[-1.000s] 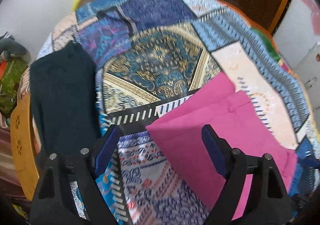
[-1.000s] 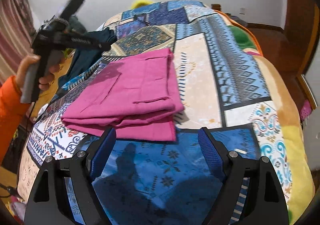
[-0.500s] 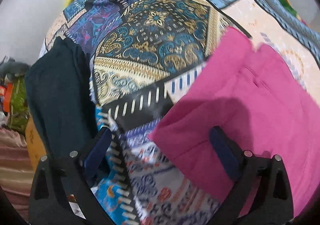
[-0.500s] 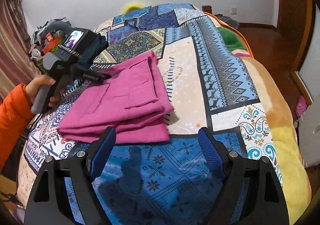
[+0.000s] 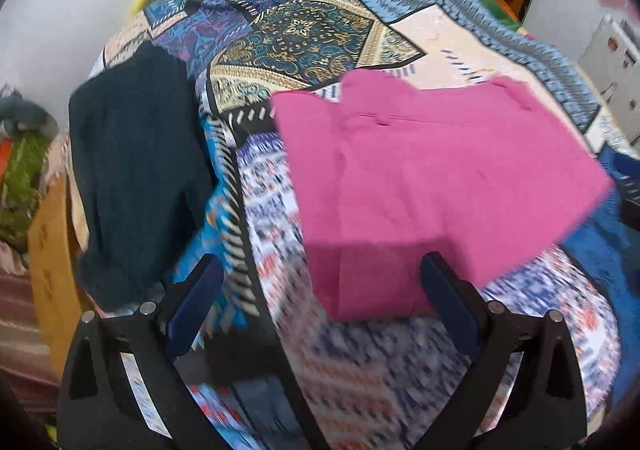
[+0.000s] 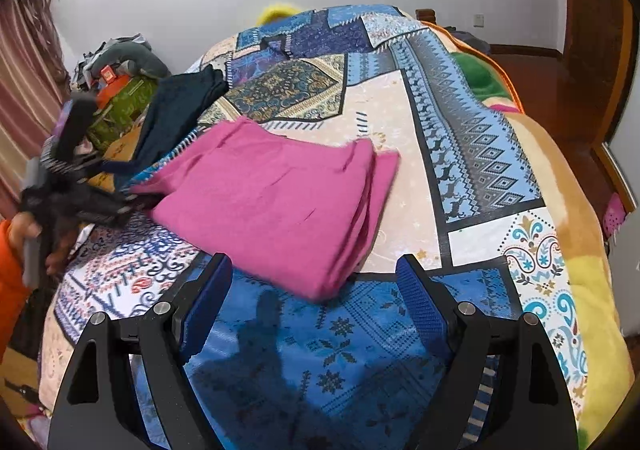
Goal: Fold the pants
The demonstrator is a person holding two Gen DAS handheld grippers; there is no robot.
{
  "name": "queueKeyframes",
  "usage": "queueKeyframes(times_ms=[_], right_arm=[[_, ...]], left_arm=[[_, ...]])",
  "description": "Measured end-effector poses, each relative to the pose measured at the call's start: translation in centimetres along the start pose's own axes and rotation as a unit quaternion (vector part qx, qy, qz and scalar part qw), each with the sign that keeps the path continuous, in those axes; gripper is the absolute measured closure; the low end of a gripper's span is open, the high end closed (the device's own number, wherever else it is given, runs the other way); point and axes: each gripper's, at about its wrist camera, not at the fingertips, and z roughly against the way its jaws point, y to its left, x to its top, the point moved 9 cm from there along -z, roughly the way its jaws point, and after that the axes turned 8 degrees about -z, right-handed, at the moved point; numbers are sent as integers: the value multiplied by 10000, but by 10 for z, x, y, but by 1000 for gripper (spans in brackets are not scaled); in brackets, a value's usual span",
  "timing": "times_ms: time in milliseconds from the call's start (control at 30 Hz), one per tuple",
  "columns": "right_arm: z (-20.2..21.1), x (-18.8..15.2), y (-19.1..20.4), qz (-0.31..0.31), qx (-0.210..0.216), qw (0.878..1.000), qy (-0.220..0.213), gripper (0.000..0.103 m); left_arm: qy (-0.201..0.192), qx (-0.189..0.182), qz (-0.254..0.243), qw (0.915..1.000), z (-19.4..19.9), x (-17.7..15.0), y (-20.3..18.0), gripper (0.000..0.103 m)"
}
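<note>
folded magenta cotton pants lying flat on the patchwork-print bedspread, toward the left half of the bed. long axis running on a diagonal in the right wrist view — from the near corner just ahead of the right gripper up and leftward. stacked in several layers, edges showing along the right side, a short seam or pocket line across the top face; surface mostly smooth, slightly blurred.

left gripper pointing steeply down over the near corner of the pants, jaws spread wide, having just been opening, with only that corner between them and no pad pressing on cloth. seen from the right wrist view as a blurred black tool at the pants' left edge, held in a hand with an orange sleeve.

right gripper tilted down over the blue patch, jaws apart, nothing held — pants just beyond the tips.

dark teal folded garment lying well left of the pants at the bed's edge.
</note>
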Motion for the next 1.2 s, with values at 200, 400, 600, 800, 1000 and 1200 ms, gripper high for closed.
queueKeyframes(times_ms=[200, 400, 600, 800, 1000, 1200], right_arm=[[-9, 4, -10, -175, 27, 9998, 62, 29], [-15, 6, -14, -481, 196, 9984, 221, 53], [-29, -2, -9, -66, 77, 9987, 492, 66], [-34, -5, -9, 487, -122, 9970, 597, 74], [-37, -3, -11, 793, -303, 9943, 651, 74], [-30, 4, -12, 1031, -472, 9898, 864, 72]], left_arm=[[-242, -289, 451, 9983, 14, -8, -1, 9], [-633, -195, 696, 9954, 28, -9, 8, 30], [-353, -408, 825, 9951, 9, -14, 10, 59], [-318, -381, 1138, 9923, 7, -23, 17, 66], [-277, -281, 1054, 9936, 11, -25, 18, 66], [-450, -159, 1068, 9931, 28, -11, 35, 64]])
